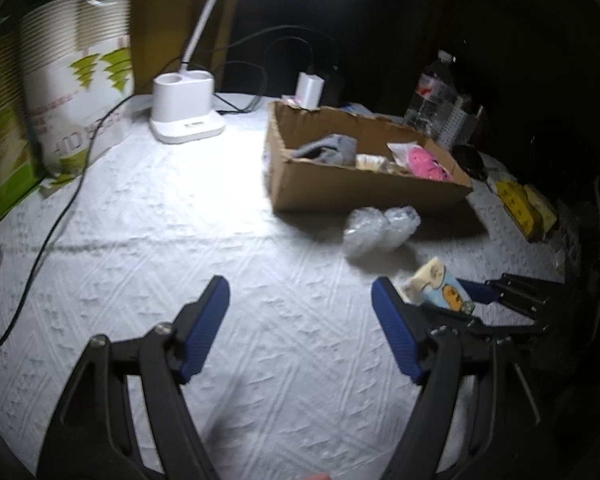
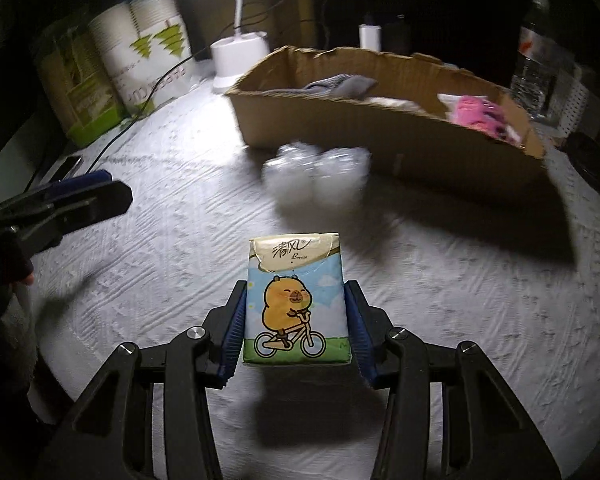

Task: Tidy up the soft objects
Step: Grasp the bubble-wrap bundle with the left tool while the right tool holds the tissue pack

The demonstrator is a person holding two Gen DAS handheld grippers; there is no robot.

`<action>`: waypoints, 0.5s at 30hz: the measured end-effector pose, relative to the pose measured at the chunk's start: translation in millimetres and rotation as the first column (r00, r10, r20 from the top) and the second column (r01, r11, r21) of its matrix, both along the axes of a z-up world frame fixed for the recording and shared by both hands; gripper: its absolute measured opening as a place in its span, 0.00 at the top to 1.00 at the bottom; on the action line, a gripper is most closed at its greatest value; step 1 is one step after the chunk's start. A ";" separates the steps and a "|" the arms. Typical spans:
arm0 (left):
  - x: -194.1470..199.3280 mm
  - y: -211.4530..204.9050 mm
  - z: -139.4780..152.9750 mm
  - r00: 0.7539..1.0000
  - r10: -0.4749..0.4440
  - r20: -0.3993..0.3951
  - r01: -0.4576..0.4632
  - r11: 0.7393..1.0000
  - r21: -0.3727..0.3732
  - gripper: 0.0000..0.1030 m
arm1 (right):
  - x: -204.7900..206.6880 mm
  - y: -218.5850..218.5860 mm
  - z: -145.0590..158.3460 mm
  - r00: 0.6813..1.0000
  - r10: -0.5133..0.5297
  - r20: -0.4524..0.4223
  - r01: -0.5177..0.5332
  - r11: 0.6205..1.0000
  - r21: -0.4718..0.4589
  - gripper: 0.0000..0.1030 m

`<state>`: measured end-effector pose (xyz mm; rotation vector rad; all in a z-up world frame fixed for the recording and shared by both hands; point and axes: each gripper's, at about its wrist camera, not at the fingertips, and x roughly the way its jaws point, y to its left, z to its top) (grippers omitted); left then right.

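Tissue pack (image 2: 296, 300) with a cartoon animal on a bicycle sits clamped between the blue pads of the right gripper (image 2: 296, 320), above the white bench (image 2: 460, 300) and in front of the cardboard box (image 2: 380, 136). Just before the box lies a clear plastic bundle (image 1: 380, 228). Left gripper (image 1: 300, 320) stands wide, holding nothing, well left of the box.

Left wrist: looks forward and down along its claw (image 1: 300, 320) over the desk (image 1: 180, 220), box (image 1: 364, 192) upper right.
Right wrist: steeper and nearer the desk, box (image 2: 380, 136) across the top.
Shared: box, lamp (image 1: 184, 116), bubble wrap (image 1: 380, 228).
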<state>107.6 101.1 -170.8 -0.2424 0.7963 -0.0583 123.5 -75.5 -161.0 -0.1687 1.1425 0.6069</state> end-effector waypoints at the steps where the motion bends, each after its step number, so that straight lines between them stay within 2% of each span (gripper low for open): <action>1: 4.1 -5.6 0.1 1.000 -0.005 -0.003 0.005 1.000 0.006 0.27 | 3.6 -4.4 -0.4 1.000 -0.008 0.002 0.008 1.000 0.005 0.52; 4: 18.5 -22.4 -1.0 1.000 -0.018 -0.016 0.018 1.000 0.007 0.27 | 13.3 -21.2 -2.3 1.000 -0.025 0.002 0.025 1.000 0.018 0.52; 6: 26.3 -30.9 -2.5 1.000 -0.017 -0.024 0.017 1.000 0.008 0.18 | 20.2 -33.1 -3.4 0.999 -0.033 0.004 0.033 0.999 0.021 0.52; 8: 36.1 -41.2 -4.7 0.999 -0.019 -0.035 0.019 1.000 0.007 0.15 | 26.0 -42.1 -3.9 0.999 -0.039 0.007 0.039 0.999 0.024 0.52; 15: 69.7 -71.3 -11.6 0.997 -0.024 -0.076 0.028 0.998 0.054 0.15 | 49.6 -73.3 -7.5 0.999 -0.049 0.015 0.048 0.997 0.059 0.52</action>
